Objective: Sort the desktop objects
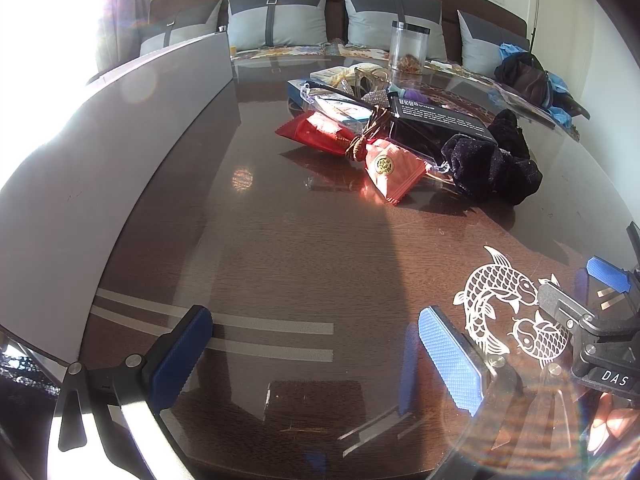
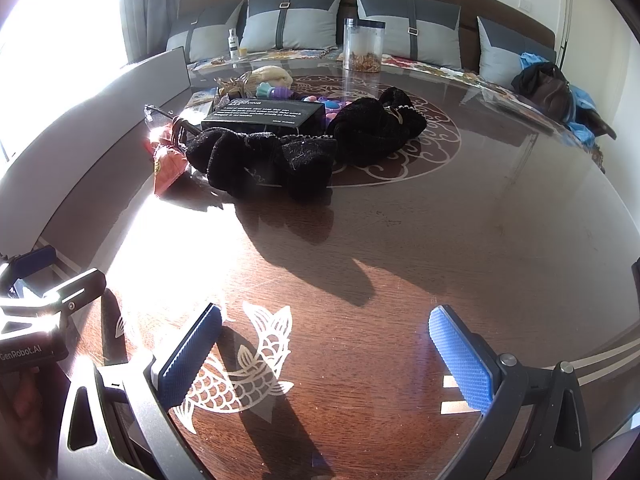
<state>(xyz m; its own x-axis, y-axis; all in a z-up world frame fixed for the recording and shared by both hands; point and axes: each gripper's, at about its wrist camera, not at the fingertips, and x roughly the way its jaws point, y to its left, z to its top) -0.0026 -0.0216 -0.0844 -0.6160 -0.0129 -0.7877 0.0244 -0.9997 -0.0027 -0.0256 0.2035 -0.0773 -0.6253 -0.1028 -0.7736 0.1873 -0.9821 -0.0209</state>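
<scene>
Dark brown wood under a glossy top forms the table (image 1: 304,264), with white fish motifs (image 1: 504,300) inlaid near its front edge. The left gripper (image 1: 316,352) hovers low over the bare surface, its blue-padded fingers spread wide with nothing between them. The right gripper (image 2: 328,356) hangs over the fish inlay beside it, jaws likewise parted and empty.

The things to sort lie in a heap further back, well apart from both grippers. At its front a red packet (image 1: 320,130) and a pink packet (image 1: 390,170) are bound together with brown cord. Just beside them sits a black velvet scrunchie (image 1: 486,164), and a second black scrunchie (image 2: 380,124) lies behind it. A black box (image 2: 266,116) with white print rests between and behind these, on a clear plastic case (image 1: 336,106). A clear jar (image 2: 363,46) with a dark lid stands at the far edge. Grey cushions (image 1: 280,18) line the sofa beyond.
</scene>
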